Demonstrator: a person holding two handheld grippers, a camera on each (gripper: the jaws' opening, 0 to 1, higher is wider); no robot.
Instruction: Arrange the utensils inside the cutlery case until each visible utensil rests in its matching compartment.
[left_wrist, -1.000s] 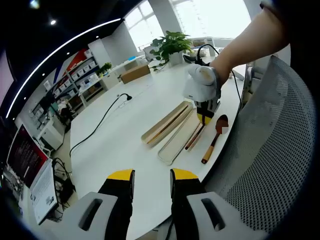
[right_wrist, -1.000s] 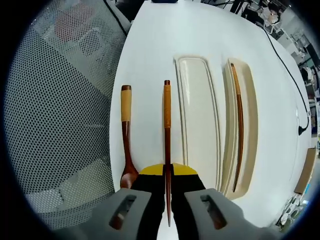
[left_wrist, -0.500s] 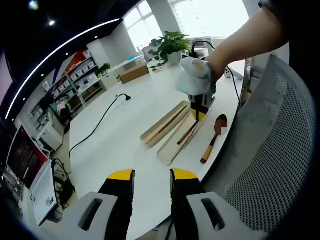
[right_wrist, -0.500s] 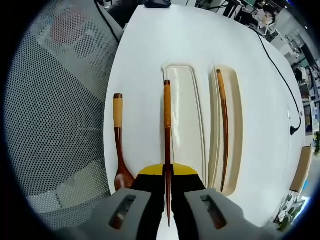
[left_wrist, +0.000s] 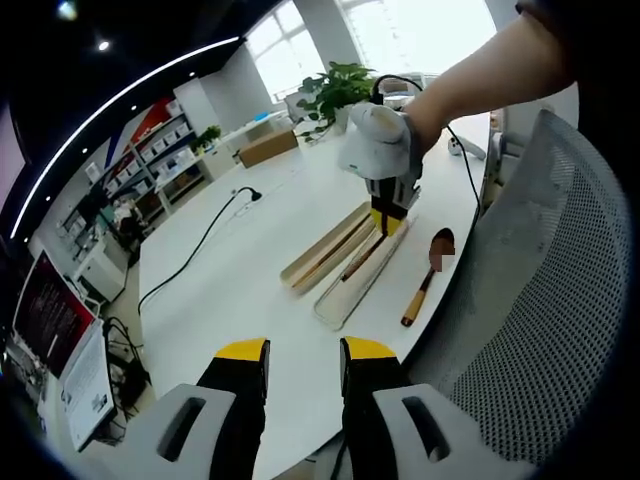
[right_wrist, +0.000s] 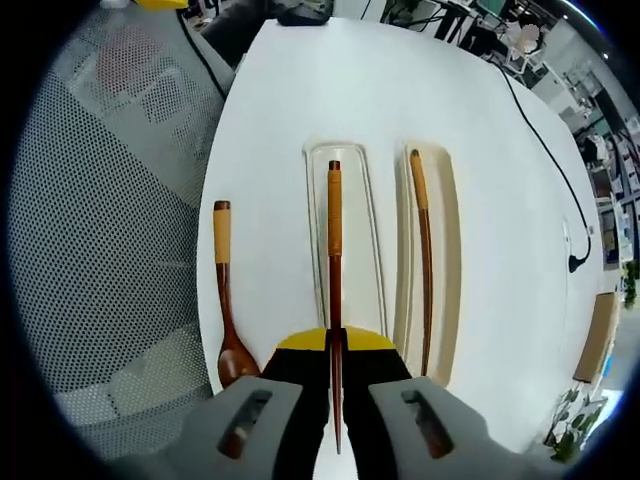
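My right gripper (right_wrist: 334, 340) clamped on chopstick (right_wrist: 334, 260), hanging it lengthwise over empty case tray (right_wrist: 312, 230) so it drops in straight. 2nd chopstick (right_wrist: 424, 270) already in other tray, spoon (right_wrist: 226, 310) on table beside case. Left gripper (left_wrist: 304, 352) idle, jaws apart

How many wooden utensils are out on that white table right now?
3: a chopstick held in the right gripper over the case's near tray, another chopstick lying in the far tray, and a spoon on the table.
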